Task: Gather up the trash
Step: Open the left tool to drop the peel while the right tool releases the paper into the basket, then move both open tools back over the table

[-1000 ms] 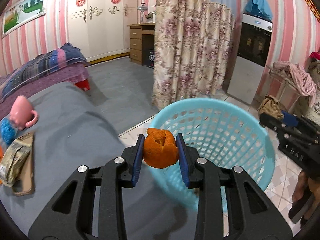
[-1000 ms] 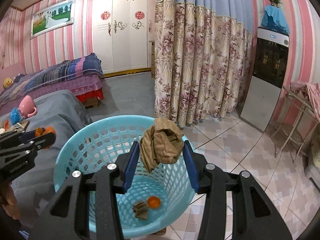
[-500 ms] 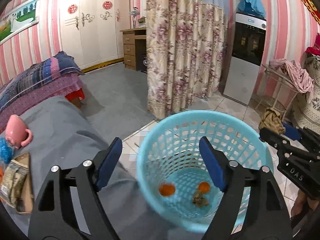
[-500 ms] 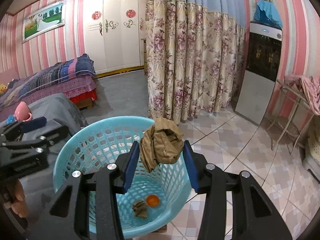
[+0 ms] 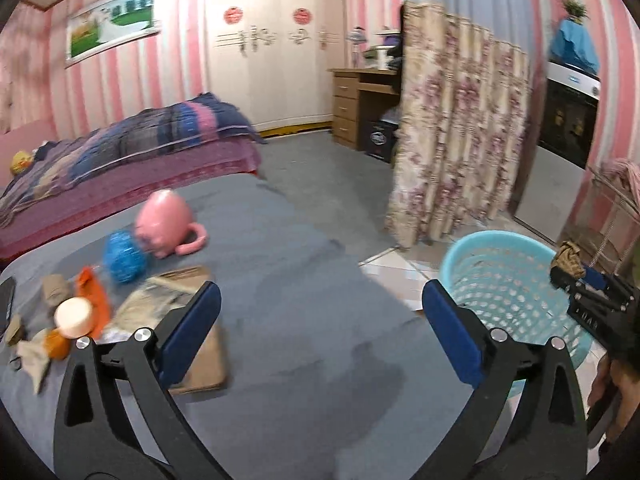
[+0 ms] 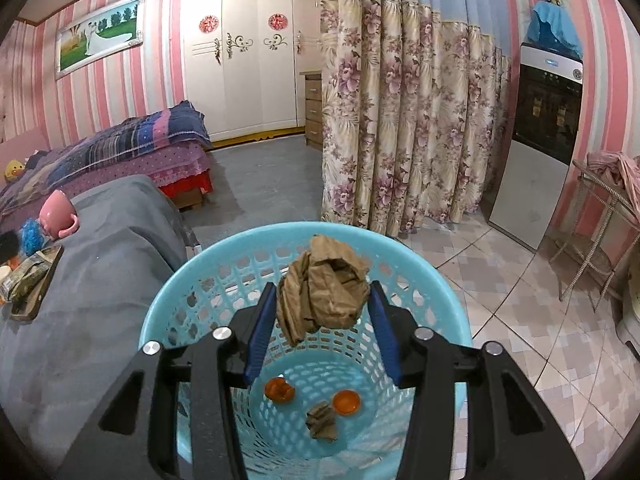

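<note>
Trash, a crumpled brown paper [image 6: 322, 286], sits clamped in our right gripper [image 6: 322, 320] above the blue basket [image 6: 432, 280], where two orange peels [image 6: 279, 390] and a paper scrap [image 6: 320, 420] lie, while our left gripper [image 5: 320, 332] gapes wide over the grey table [image 5: 288, 248].

My right tongs [image 6: 322, 316] are gripping a crumpled brown paper wad [image 6: 324, 288], and it is hanging just above the open mouth of the light blue basket [image 6: 168, 312]. Lying on the basket's bottom are an orange peel piece [image 6: 279, 390], a round orange cap-like piece [image 6: 346, 402] and a small brown paper scrap [image 6: 320, 420], all close together. The basket is standing upright on the tiled floor, just beside the grey-covered table [image 6: 92, 280].
</note>
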